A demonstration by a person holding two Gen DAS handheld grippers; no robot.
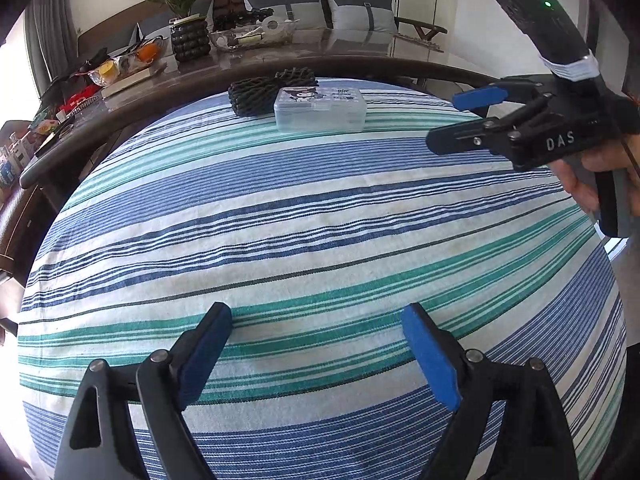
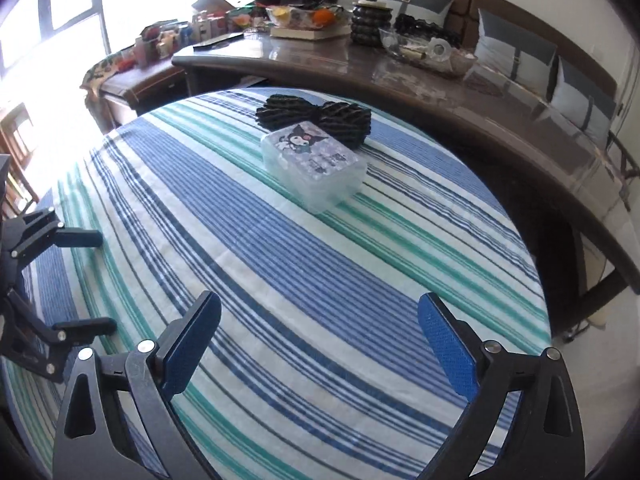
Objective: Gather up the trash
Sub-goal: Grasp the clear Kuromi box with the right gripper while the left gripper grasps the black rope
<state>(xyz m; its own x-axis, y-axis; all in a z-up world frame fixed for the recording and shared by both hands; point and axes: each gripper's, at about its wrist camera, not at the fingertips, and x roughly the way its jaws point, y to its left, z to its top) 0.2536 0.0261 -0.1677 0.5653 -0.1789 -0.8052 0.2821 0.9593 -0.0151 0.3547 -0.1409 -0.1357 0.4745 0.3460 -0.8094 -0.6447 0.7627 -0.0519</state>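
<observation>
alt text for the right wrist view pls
The right tongs hang open and empty over a blue-and-green striped tablecloth. Farther off sits a clear plastic box with a cartoon lid, touching black foam netting behind it; the left tongs show at the left edge.

Both wrist views angled down over the striped tablecloth point(image 1: 320, 220), facing the plastic box point(image 1: 320, 110) point(image 2: 314, 166) and dark table point(image 2: 400, 76) beyond; shared by both.

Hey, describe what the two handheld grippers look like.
Both are black plastic scissor-style frames with silver rivets and blue textured pads on the fingers. The right gripper has white "DAS" lettering, a black top module with a green light, and white tape wrapped below it.
</observation>
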